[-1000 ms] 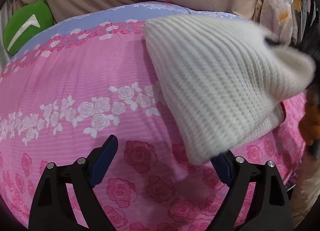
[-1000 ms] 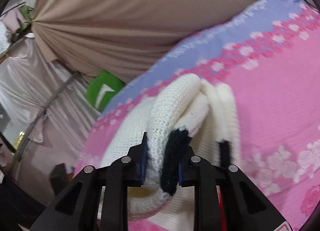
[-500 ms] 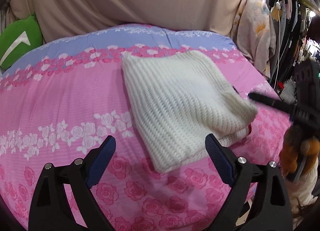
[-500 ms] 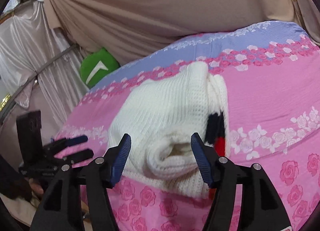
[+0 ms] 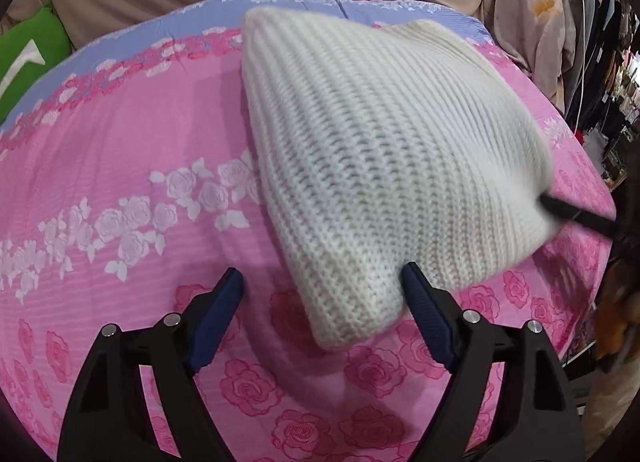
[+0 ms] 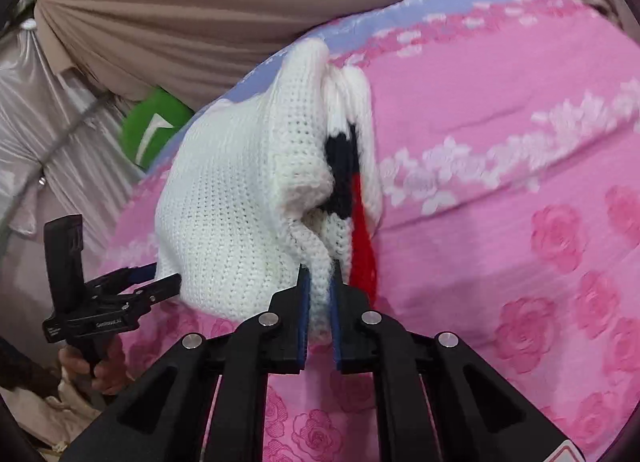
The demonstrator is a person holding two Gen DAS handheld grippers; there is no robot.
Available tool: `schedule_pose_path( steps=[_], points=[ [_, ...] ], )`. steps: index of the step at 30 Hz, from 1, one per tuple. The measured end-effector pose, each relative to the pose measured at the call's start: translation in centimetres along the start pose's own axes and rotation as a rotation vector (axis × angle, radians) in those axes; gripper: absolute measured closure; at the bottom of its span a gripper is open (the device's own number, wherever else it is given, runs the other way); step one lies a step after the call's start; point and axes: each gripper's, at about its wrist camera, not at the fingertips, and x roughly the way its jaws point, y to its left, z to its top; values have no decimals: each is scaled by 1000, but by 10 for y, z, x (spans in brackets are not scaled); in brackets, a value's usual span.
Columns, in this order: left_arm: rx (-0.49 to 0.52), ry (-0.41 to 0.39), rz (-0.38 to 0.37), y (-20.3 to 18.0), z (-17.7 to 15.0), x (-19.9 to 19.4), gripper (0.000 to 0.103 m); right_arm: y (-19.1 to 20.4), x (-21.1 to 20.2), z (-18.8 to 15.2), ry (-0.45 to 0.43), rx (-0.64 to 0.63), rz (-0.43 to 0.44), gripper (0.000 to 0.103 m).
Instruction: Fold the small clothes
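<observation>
The white knitted garment [image 5: 384, 165] is lying folded on the pink floral bedspread [image 5: 120, 121]. The right gripper [image 6: 319, 294] is closing, its pads pinching a white edge fold. The left gripper [image 5: 322, 288] is closing too, jaws still apart around the garment's near corner

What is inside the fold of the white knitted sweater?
Between the layers of the white knitted sweater, the right wrist view shows a black patch and a red patch. Deeper inside is covered by the knit.

White knit [image 5: 384, 165], pink bedspread [image 5: 140, 133] (rose-patterned)
</observation>
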Motion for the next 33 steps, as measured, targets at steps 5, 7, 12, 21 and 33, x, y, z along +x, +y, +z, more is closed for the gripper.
schedule_pose_path(
  steps=[5, 7, 12, 21, 33],
  points=[
    [4, -41, -9, 0, 5, -21, 25, 18, -24, 12, -46, -42, -28, 85],
    [10, -91, -16, 0, 11, -38, 25, 31, -38, 26, -94, -85, -48, 84],
    [29, -204, -2, -9, 39, -63, 20, 51, -36, 72, -185, -152, -53, 47],
    [20, -139, 47, -25, 72, -12, 20, 53, 57, 124, -50, -205, -125, 86],
    [50, -127, 86, -34, 65, 6, 15, 17, 38, 109, -101, -68, -100, 76]
  ],
)
